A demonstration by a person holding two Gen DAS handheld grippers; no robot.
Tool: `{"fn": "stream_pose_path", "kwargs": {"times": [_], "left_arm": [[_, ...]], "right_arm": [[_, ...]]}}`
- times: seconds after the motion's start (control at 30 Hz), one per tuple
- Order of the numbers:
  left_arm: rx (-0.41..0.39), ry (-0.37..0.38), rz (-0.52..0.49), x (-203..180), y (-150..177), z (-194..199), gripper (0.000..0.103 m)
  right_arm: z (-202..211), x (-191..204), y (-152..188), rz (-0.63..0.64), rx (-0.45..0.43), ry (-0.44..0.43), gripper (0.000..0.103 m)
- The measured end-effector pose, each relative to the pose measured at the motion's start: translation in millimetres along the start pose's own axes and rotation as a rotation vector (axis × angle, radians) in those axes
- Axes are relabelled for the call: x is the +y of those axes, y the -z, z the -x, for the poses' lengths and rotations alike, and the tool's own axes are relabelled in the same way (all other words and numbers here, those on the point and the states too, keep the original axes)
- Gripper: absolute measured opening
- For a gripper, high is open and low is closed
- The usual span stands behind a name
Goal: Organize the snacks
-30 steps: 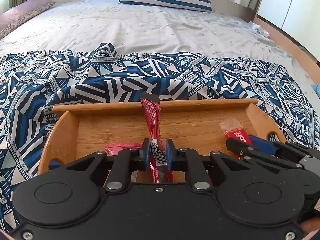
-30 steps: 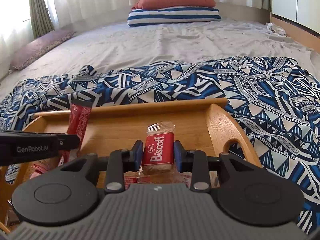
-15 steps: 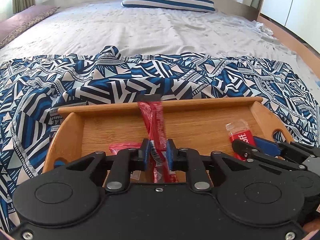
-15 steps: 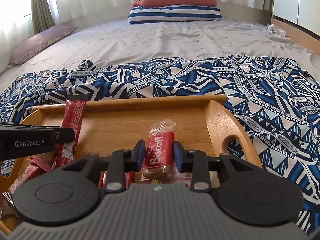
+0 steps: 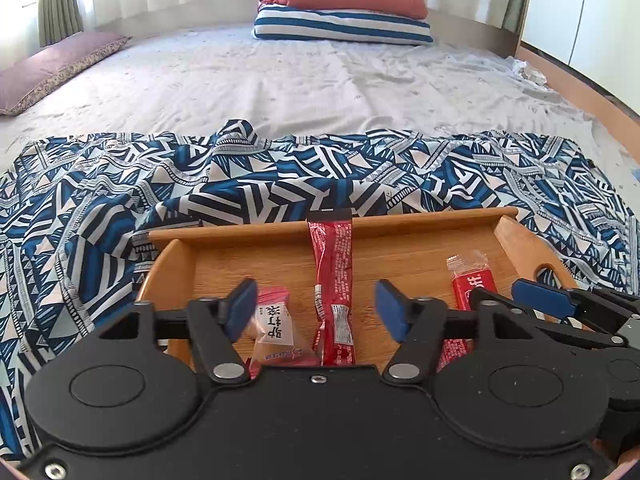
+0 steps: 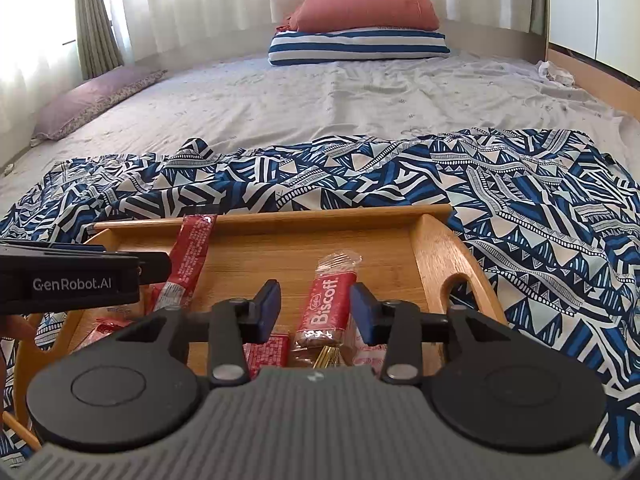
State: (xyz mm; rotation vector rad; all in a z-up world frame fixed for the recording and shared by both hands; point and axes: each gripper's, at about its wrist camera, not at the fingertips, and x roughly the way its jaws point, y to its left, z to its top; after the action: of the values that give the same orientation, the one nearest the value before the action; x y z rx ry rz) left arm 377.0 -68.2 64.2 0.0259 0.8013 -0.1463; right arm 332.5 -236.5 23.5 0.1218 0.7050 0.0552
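Observation:
A wooden tray [image 5: 404, 222] [image 6: 440, 248] lies on the patterned blue cloth. My left gripper [image 5: 316, 306] is open above the tray's near part. A long red snack stick [image 5: 334, 280] lies between its fingers, leaning on the far rim, and it also shows in the right wrist view [image 6: 190, 258]. A small red and white packet [image 5: 276, 326] lies beside it. My right gripper [image 6: 314, 306] is open over a red Biscoff packet [image 6: 326, 308] that lies in the tray's right half; the packet [image 5: 474, 280] also shows in the left wrist view.
The blue patterned cloth [image 5: 120, 200] covers the near part of a grey bed [image 5: 300, 80]. Striped and red pillows [image 5: 344, 12] lie at the far end, a purple pillow [image 5: 56, 68] at the far left. More small red packets [image 6: 268, 350] lie near the tray's front.
Both grippers have opened and drawn back. The red stick and the Biscoff packet, held before, now lie in the tray.

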Motion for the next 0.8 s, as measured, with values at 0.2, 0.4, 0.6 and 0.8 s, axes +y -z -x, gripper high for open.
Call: {"fn": "stream_pose_path", "kwargs": {"times": [0.2,0.4,0.6,0.8], "left_arm": [[-0.021,-0.009,0.008,4,1,20,0.084],[-0.049,-0.041,-0.024,6,9,46,0.087],[-0.066,-0.034,-0.017,13,20,84,0.088],[-0.113,-0.026,-0.016,21,42,137,0.089]], "right_arm": [[20,1,-1,-0.005,-0.024,-0.005,0.066],[51,1,2,0.014,-0.057,-0.012,0.076],[87,6,9,0.074,-0.091,0.000,0.082],[132,6,25,0.031,-0.128,-0.024,0.083]]}}
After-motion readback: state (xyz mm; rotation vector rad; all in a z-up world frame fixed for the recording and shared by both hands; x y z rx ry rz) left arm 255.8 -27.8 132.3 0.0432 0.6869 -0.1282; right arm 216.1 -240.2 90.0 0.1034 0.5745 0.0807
